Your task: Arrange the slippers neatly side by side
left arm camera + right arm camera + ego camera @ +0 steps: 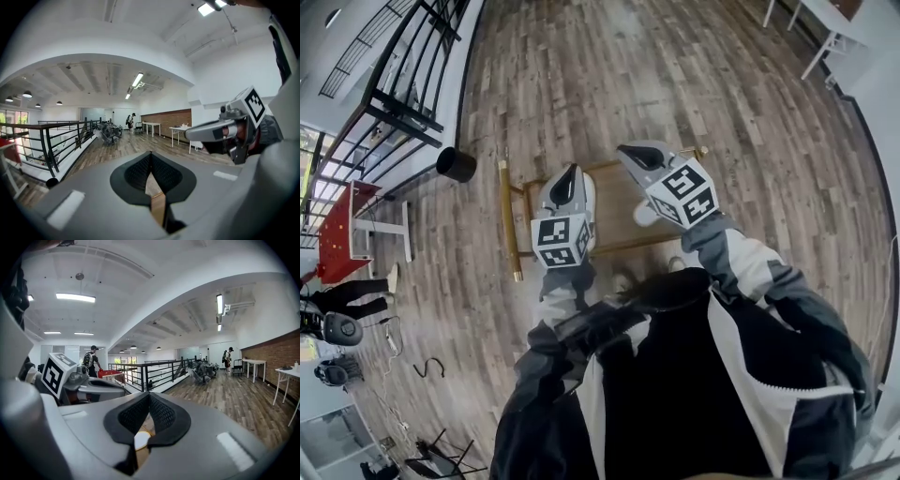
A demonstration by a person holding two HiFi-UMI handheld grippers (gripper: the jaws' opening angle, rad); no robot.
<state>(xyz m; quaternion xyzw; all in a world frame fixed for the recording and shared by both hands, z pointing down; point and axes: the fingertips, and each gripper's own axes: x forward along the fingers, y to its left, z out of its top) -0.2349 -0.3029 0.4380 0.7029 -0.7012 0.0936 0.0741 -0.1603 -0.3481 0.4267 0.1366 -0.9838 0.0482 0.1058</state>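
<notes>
In the head view I hold both grippers above a low wooden rack with a gold frame (508,220). A white slipper (588,208) peeks out beside my left gripper (565,183). Another white slipper (644,215) shows under my right gripper (639,155); both are mostly hidden. Both grippers are shut with nothing between the jaws. In the left gripper view the left gripper (151,169) points out over the floor, with the right gripper (211,133) alongside. In the right gripper view a white patch (140,439) shows below the right gripper (149,409); the left gripper (93,390) is at the left.
A black bin (456,164) stands left of the rack by a black railing (403,75). A red table (337,230) is far left and a white table (825,33) top right. Wooden floor (609,66) stretches beyond the rack. People stand far off.
</notes>
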